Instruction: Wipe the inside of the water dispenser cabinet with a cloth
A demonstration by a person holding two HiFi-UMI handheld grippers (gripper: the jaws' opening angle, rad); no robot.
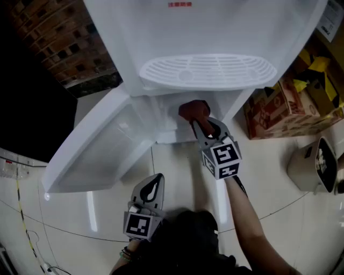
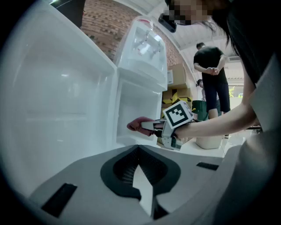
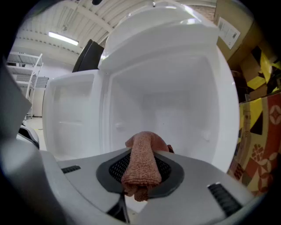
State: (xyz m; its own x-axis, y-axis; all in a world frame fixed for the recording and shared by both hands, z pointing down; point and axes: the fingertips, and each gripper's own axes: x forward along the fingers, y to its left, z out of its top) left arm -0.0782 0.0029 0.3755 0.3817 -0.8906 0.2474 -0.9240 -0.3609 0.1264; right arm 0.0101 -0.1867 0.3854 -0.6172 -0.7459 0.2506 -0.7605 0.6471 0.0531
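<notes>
Door [image 1: 91, 156] of the dispenser [image 1: 215, 27] hangs open at left, white, swung out toward the floor side. Brick wall [image 1: 59, 37] sits behind it.

Left tongs [image 1: 158, 179] are low over the tile floor, in front of the door and well apart from the cabinet [image 1: 161, 115]. In the left gripper view the left tongs [image 2: 142, 193] have their tips pressed together with nothing between. They point at the door [image 2: 57, 96] and the open cabinet.

Cloth [image 1: 193, 110] is reddish-brown and bunched. It sits at the cabinet mouth, just under the grille [image 1: 209, 70]. Right tongs [image 1: 198, 122] pinch it, and the cloth sticks out past the tips into the opening. In the right gripper view the cloth [image 3: 141, 165] runs as a folded roll between the pads of the right tongs [image 3: 140, 180]; its front end bulges above the tips and its tail hangs below. White cabinet walls [image 3: 175, 110] are behind it, the door [image 3: 72, 114] to its left. From the left gripper view the cloth [image 2: 136, 125] is at the cabinet's lower front edge, ahead of the right tongs [image 2: 151, 127]. I cannot tell if it touches the cabinet.

Writing: small red print [image 1: 180, 4] on the dispenser front is too small to read. Cardboard boxes [image 1: 279, 107] at right have red print, unreadable. The white label [image 3: 228, 28] on a box is unreadable too. A person [image 2: 210, 66] in a black top stands behind.
</notes>
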